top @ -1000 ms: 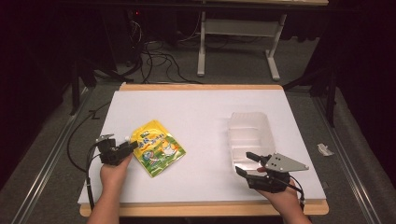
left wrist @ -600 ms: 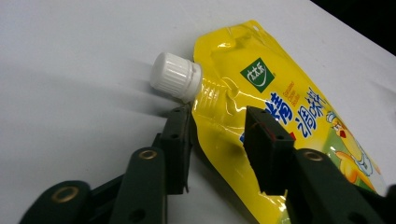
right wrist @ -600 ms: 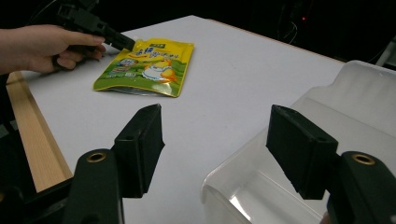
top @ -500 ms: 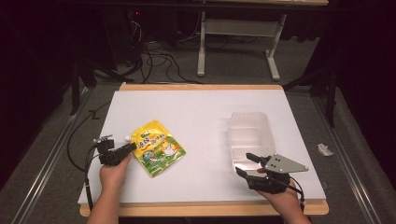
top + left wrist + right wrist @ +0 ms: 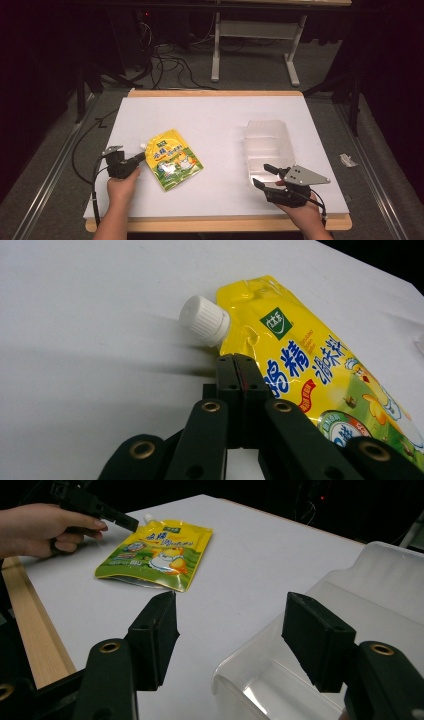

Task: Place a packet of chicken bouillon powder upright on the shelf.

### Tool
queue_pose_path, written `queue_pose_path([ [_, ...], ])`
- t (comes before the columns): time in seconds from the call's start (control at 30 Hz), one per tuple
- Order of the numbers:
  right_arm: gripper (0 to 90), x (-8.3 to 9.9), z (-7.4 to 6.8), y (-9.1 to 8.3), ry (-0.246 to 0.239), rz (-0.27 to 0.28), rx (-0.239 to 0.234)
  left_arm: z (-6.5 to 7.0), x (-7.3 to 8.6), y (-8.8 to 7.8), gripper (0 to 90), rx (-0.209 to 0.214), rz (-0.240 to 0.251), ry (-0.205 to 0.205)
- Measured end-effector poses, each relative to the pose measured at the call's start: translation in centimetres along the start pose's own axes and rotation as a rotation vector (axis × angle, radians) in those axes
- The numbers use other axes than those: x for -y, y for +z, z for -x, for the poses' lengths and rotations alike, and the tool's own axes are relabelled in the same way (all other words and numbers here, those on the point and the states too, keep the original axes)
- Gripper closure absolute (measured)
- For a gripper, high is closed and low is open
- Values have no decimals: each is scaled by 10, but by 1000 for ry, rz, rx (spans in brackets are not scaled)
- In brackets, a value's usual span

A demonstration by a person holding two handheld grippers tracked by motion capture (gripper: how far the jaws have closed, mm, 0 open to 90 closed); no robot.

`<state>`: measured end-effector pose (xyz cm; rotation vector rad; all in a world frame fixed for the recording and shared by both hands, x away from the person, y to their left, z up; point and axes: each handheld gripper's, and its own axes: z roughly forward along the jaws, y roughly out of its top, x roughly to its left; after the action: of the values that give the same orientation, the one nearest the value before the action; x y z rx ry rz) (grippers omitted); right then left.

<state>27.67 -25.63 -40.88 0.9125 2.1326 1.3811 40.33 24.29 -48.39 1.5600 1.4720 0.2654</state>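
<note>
A yellow spout pouch (image 5: 172,160) (image 5: 320,370) (image 5: 155,555) lies flat on the white table, its white cap (image 5: 204,320) pointing to the far left. My left gripper (image 5: 142,156) (image 5: 235,360) (image 5: 131,526) has just been closing. Its jaws now meet flush, with the tips against the pouch's edge just below the cap; I cannot see any pouch film pinched between them. My right gripper (image 5: 264,175) (image 5: 232,625) stands open and holds nothing, hovering at the near corner of a clear plastic container (image 5: 267,124) (image 5: 350,575).
The white table top (image 5: 215,115) has a wooden front edge (image 5: 215,223). A cable (image 5: 95,190) trails off the left gripper over the table's left side. A small white scrap (image 5: 346,160) lies on the floor at the right. Desk legs and cables stand beyond the far edge.
The left gripper's jaws have closed at the pouch's edge by the cap. Both hands, the pouch and the container have stayed where they were.
</note>
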Motion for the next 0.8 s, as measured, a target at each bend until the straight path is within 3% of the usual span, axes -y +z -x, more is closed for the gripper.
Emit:
queue_pose_path([
  [0.13, 393, 0, 0, 0, 0, 1, -1, 2, -2, -4, 900, 11, 42, -2],
  [0.17, 393, 0, 0, 0, -5, 2, 4, 7, -5, -7, 900, 20, 50, 23],
  [0.27, 394, 0, 1, 0, -1, 1, 4, 15, -8, -9, 900, 21, 71, 41],
  [0.33, 394, 1, 1, 0, 2, 1, 4, 17, -9, -9, 900, -2, 71, 37],
  [0.43, 396, 1, 0, 0, 1, -4, 6, 11, -8, -2, 900, -42, 32, 31],
  [0.5, 401, 1, -1, 0, -4, -6, 6, 3, -6, 3, 894, -32, 18, -19],
  [0.53, 402, 1, -1, 0, -6, -6, 10, -2, -5, 5, 757, -18, -2, -51],
  [0.57, 403, 1, -1, 0, -7, -9, 12, -5, -5, 7, 735, -10, -11, -68],
  [0.7, 402, 1, 0, 1, -3, -12, 13, -14, -7, 11, 592, 119, -44, -165],
  [0.8, 403, 2, 0, 2, -2, -16, 15, -20, -10, 17, 529, 162, -54, -223],
])
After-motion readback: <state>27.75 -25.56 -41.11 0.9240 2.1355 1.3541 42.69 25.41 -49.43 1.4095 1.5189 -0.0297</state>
